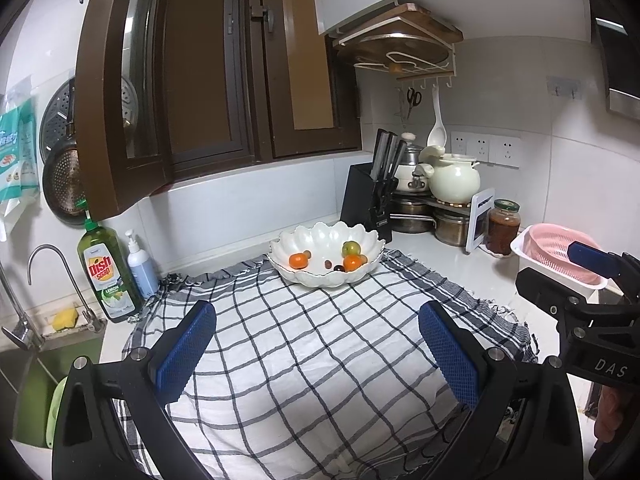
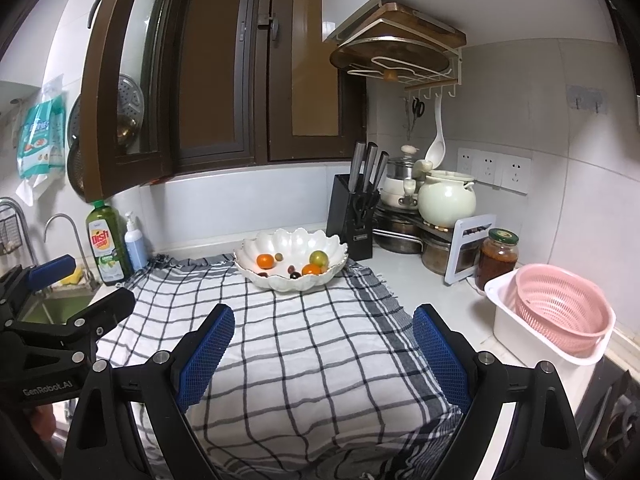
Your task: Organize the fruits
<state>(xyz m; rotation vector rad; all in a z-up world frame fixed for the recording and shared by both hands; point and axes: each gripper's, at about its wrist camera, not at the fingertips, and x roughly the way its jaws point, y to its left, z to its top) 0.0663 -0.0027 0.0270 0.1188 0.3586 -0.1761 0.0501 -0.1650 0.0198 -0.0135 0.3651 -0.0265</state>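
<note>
Plainly both tongs stand spread and empty — left gripper (image 1: 316, 348), right gripper (image 2: 324, 350) — so small round fruit could roll from the scalloped white ceramic bowl (image 2: 256, 245) if nudged.

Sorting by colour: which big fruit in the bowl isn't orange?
The green fruit, at the bowl's back right; the other two big ones are orange.

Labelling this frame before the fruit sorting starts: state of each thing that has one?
Left gripper: open, empty.
Right gripper: open, empty.
White scalloped ceramic bowl: upright on the cloth, holding fruit.
Checked white and grey cloth: spread flat on the counter.
Pink plastic colander: upright in a white tub, looks empty.
Glass jar of red sauce: lid on.
Green dish soap bottle: upright, capped.
Brown window: swung open.
</note>
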